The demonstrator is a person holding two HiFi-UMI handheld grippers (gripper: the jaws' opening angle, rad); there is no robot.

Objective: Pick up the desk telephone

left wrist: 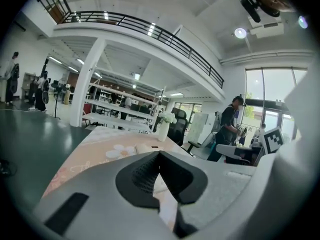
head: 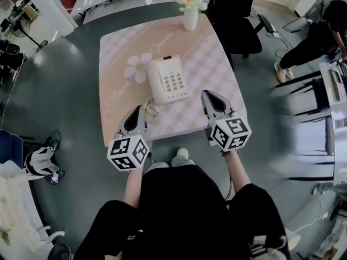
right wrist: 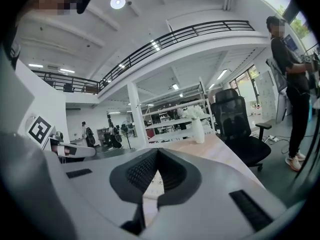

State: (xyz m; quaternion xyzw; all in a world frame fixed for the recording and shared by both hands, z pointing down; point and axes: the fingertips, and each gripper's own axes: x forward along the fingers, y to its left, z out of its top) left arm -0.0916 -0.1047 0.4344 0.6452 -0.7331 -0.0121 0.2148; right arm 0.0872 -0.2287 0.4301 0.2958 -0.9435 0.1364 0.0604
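A cream desk telephone (head: 168, 79) with a keypad lies in the middle of a small table (head: 119, 42) under a pink checked cloth; its coiled cord (head: 150, 111) trails off its near left corner. My left gripper (head: 136, 111) hovers over the table's near left part, shut and empty, its tip just short of the cord. At the near right, my right gripper (head: 209, 95) is also shut and empty, a little to the right of the phone. In the left gripper view the phone (left wrist: 145, 148) shows low beyond the closed jaws.
A white vase of flowers (head: 190, 11) stands at the table's far edge, also seen as the vase (right wrist: 198, 130). A black office chair (head: 236, 20) stands beyond the far right corner. A person (head: 320, 34) bends over at the right. White furniture (head: 336, 107) lines the right side.
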